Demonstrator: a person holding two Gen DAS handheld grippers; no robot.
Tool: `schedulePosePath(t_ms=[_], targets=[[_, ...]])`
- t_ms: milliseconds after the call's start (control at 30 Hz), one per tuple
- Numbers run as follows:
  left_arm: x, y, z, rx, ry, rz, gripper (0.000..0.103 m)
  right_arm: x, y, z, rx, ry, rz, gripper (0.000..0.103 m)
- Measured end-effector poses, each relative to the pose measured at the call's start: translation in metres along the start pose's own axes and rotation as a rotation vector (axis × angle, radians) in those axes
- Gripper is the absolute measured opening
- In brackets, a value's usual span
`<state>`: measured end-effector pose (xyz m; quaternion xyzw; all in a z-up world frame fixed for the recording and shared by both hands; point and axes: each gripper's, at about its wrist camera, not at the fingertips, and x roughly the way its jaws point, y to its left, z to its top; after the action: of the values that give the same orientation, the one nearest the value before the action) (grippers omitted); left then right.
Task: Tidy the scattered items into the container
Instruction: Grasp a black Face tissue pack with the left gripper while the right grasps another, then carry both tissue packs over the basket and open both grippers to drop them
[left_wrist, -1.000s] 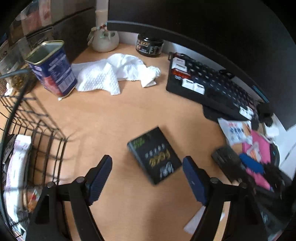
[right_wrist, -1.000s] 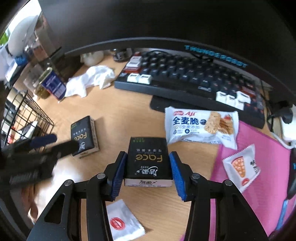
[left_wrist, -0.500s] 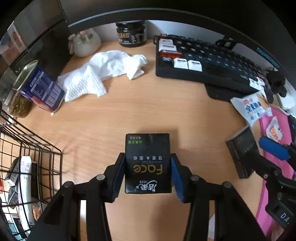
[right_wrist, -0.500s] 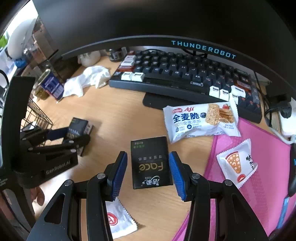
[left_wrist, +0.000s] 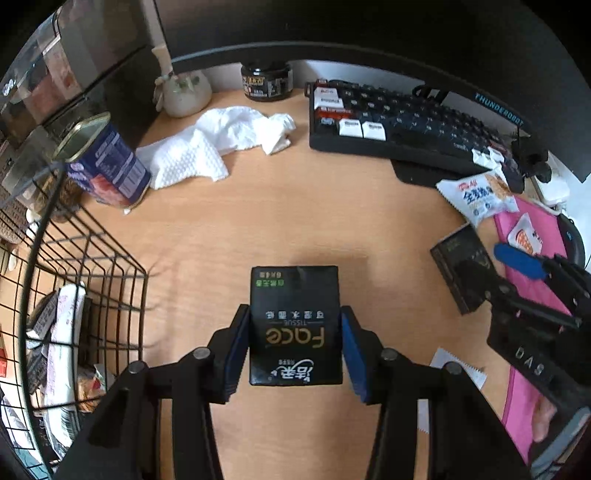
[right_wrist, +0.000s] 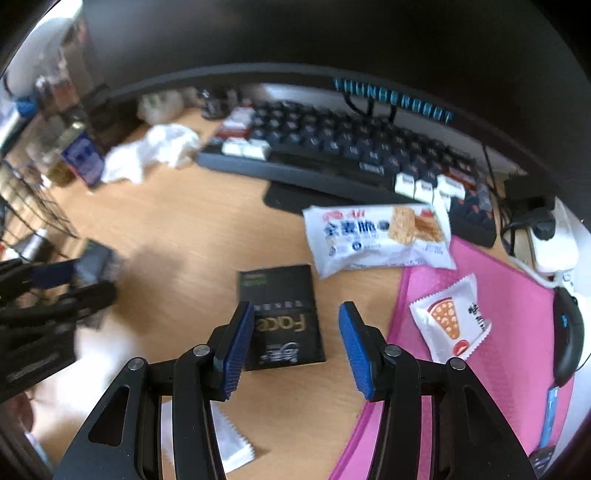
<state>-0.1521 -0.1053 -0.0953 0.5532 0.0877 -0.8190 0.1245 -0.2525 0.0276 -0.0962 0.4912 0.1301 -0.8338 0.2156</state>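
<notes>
I see a black tissue pack (left_wrist: 294, 325) with gold lettering on the pale wood-grain worktop (left_wrist: 258, 221). Beside the black wire basket (left_wrist: 92, 280): a navy tin (left_wrist: 107, 166), a dimpled white cloth (left_wrist: 221, 140). My tool's pads (right_wrist: 236, 347) are ribbed blue.

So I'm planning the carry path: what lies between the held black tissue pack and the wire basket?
In the left wrist view, only bare wooden desk separates the black tissue pack, clamped in the left gripper, from the wire basket.

we see the wire basket (left_wrist: 85, 280) cut off by the left edge, its contents too jumbled to name. in the right wrist view, motion blur smears the left claw (right_wrist: 55, 291) and the monitor lettering (right_wrist: 393, 99), which we cannot read.
</notes>
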Motion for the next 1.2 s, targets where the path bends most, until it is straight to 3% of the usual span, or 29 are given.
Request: schedulePosePath(t_ms=[67,267,433,467,500,533,567,800,967,1100,1200], targets=[[0.004,-0.002,-0.004,-0.001,0.013,-0.004,0.052,0.002,-0.003,0.0,0.013,-0.015,0.01,0.059],[0.006,-0.005,-0.007,0.002,0.017,-0.015,0.052,0.012,0.002,0.002,0.013,0.017,0.057,0.063],[0.005,-0.003,-0.007,0.003,0.017,-0.011,0.052,0.022,0.008,-0.002,-0.014,0.032,-0.003,0.063],[0.005,-0.002,-0.007,0.001,0.017,-0.009,0.052,0.021,0.006,-0.002,-0.003,0.035,0.004,0.061],[0.006,-0.001,-0.006,-0.002,0.018,-0.01,0.052,0.02,0.004,-0.002,0.011,0.037,0.018,0.049],[0.005,0.0,-0.006,-0.004,0.017,-0.013,0.052,0.019,0.003,-0.002,0.02,0.038,0.025,0.025],[0.003,0.001,-0.007,-0.006,0.012,-0.016,0.052,0.018,0.002,-0.001,0.027,0.043,0.023,0.018],[-0.02,0.002,-0.007,-0.01,-0.033,-0.04,0.052,-0.006,0.003,-0.003,0.036,0.017,0.033,0.019],[-0.057,0.006,-0.006,-0.004,-0.104,-0.058,0.052,-0.038,0.015,-0.006,0.02,-0.029,0.057,0.019],[-0.101,0.022,-0.007,-0.013,-0.184,-0.066,0.052,-0.075,0.044,0.002,-0.023,-0.091,0.094,0.019],[-0.132,0.051,-0.012,-0.056,-0.243,-0.032,0.052,-0.099,0.073,0.009,-0.068,-0.135,0.129,0.019]])
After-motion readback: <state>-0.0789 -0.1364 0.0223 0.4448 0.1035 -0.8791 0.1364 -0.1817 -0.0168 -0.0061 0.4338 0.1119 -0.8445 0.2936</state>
